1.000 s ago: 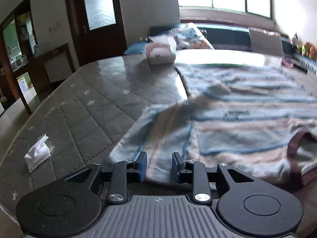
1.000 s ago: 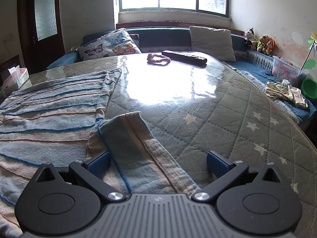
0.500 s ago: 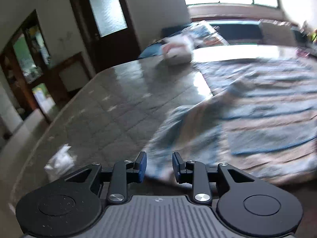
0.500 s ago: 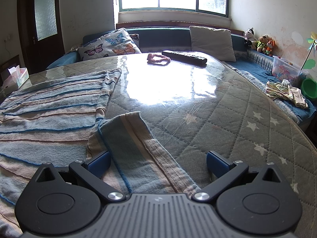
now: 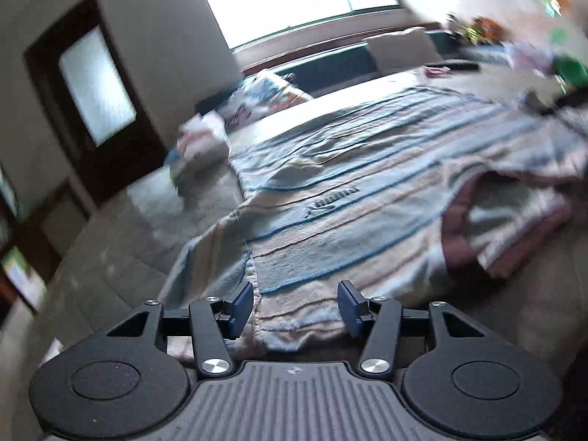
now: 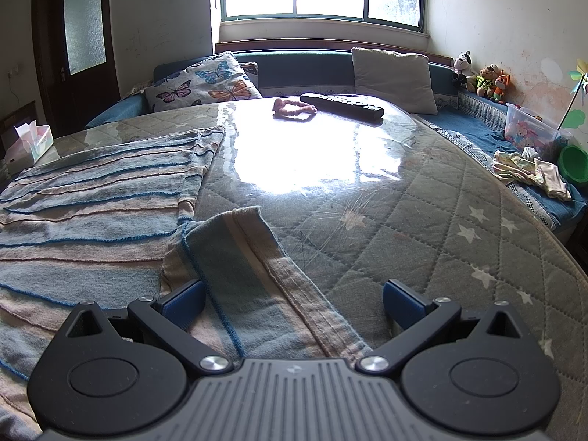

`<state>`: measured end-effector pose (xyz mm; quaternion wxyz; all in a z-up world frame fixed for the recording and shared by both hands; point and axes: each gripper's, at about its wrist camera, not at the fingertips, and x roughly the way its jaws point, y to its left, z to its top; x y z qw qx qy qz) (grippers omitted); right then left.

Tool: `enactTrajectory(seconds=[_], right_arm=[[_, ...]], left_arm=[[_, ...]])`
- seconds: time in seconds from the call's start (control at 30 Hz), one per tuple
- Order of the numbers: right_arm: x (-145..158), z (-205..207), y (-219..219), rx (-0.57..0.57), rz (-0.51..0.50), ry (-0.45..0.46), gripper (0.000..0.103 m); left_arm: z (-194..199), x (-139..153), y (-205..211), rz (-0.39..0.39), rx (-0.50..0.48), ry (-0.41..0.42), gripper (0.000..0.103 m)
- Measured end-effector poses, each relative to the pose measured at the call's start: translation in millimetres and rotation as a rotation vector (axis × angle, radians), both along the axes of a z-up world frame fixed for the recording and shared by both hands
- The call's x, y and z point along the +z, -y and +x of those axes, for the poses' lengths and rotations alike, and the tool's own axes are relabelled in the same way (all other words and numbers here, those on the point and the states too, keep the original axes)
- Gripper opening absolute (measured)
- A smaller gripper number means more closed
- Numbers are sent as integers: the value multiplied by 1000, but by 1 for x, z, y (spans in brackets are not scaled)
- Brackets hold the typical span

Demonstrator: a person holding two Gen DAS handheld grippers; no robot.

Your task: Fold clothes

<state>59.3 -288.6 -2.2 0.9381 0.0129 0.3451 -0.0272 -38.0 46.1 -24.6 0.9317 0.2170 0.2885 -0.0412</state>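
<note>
A blue and beige striped shirt (image 5: 367,198) lies spread flat on the quilted table (image 6: 459,228). Its maroon collar (image 5: 459,235) shows to the right in the left wrist view. My left gripper (image 5: 296,307) is open, low over the shirt's near edge by the left sleeve seam, with cloth between the fingers. My right gripper (image 6: 294,299) is wide open, its fingers either side of the shirt's right sleeve (image 6: 250,279), which lies flat. The shirt's body (image 6: 92,198) stretches off to the left.
A tissue box (image 6: 31,141) stands at the table's far left. A pink hair tie (image 6: 292,108) and a black remote (image 6: 341,104) lie at the far edge. Cushions (image 6: 393,73) and a sofa lie beyond. Toys and clothes (image 6: 529,172) sit at the right.
My left gripper has swung right over the shirt's shoulder and opened from nearly shut to open. The right gripper has not moved.
</note>
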Motion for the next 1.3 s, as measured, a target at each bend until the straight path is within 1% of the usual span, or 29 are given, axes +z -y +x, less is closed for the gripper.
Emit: enactTrajectory(seconds=[0.07,0.13,0.27,0.33,0.4,0.43,0.53,0.57,0.6,0.67,0.77,0.83,0.93,1.03,1.13,1.23,1.3], right_arm=[[0,0,0,0,0,0,103],[0,0,0,0,0,0,103],[0,0,0,0,0,0,103],[0,0,0,0,0,0,103],[0,0,0,0,0,0,103],[0,0,0,0,0,0,103],[0,0,0,0,1,0,103],[-1,0,0,0,1,0,103],[-1,0,0,0,1,0,103],[-1,0,0,0,1,1,103],[-1,1,0,-1,1,1,103],[-1,1,0,-1,1,1,103],[-1,1,0,-1,1,1,103],[-1,1,0,-1,1,1,103],[0,1,0,-1,1,1,103],[-1,1,0,-1,1,1,103],[0,1,0,-1,1,1,103]], left_arm=[[-7,1,0,27,-43,3,56],[-9,5,-1,28,-66,6,58],[-2,14,-2,-26,-32,25,60],[1,12,4,-40,-42,13,60],[1,8,12,-40,-75,-2,60],[-1,5,16,-35,-107,-12,60],[-8,0,25,40,-185,2,61],[-8,1,24,52,-201,4,62],[-7,4,23,49,-203,6,64],[1,13,18,21,-183,26,65],[16,27,17,-48,-147,59,65],[32,34,25,-97,-121,66,65],[59,35,47,-139,-98,54,65],[83,29,72,-142,-108,32,65],[98,22,91,-139,-145,6,65],[102,12,108,-118,-186,-33,65],[98,4,113,-99,-213,-54,65]])
